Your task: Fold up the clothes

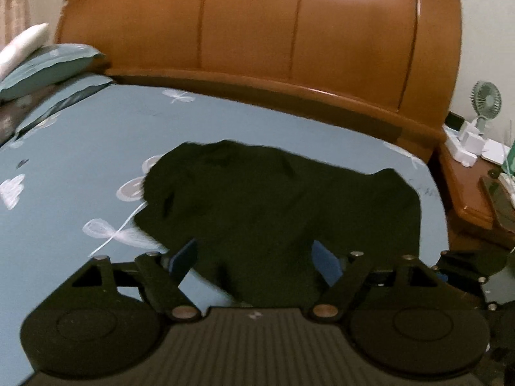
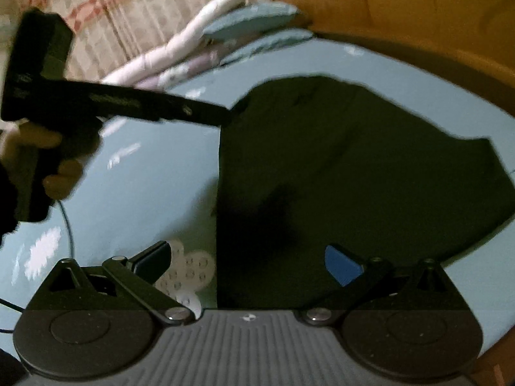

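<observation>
Black garment lies bunched mid-bed on the blue sheet, ready for flattening. Left tool and right tool both gape empty over its near edge, likely lining up a grab.

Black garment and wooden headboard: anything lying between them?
Nothing: in the left wrist view only bare blue bedsheet separates the black garment from the wooden headboard.

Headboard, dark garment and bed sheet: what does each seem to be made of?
Headboard: probably varnished wood, orange-brown, with a glossy light reflection and panel seams.
Dark garment: soft matte fabric, rumpled and limp; weave too dark to tell.
Bed sheet: printed blue cloth, matte, lying smooth.
</observation>
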The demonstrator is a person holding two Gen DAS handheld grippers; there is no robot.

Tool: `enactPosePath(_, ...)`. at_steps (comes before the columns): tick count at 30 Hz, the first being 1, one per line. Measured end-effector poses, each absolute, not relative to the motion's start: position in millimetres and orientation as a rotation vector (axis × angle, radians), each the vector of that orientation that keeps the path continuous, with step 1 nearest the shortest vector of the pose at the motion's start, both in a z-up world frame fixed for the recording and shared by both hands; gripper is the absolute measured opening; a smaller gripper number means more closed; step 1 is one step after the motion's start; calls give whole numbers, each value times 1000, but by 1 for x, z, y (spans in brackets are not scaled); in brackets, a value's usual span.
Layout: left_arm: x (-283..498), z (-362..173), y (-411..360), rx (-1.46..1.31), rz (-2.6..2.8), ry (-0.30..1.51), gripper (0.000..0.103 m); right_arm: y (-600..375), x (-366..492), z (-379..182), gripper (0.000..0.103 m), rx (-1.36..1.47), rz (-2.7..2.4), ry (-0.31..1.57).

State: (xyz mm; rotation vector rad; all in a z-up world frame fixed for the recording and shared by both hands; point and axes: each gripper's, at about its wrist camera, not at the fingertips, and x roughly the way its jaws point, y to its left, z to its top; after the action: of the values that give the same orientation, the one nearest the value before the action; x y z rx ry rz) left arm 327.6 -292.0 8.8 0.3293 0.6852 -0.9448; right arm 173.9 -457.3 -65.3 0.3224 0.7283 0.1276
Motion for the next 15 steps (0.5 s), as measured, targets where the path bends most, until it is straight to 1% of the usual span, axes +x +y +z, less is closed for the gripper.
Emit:
enactPosePath(3, 324, 9, -272, 337, -889, 658, 82, -454, 177, -69, 103, 301, 106, 762)
enactPosePath(6, 319, 15, -252, 339, -836, 610, 87, -450, 175, -56, 103, 281, 109, 740)
enactPosePath(9, 312, 20, -234, 317, -791, 567, 95, -437, 171, -46, 103, 254, 135, 730)
enactPosePath(15, 296, 14, -208, 283, -789, 574, 96, -413, 166, -66, 103, 229, 120, 827)
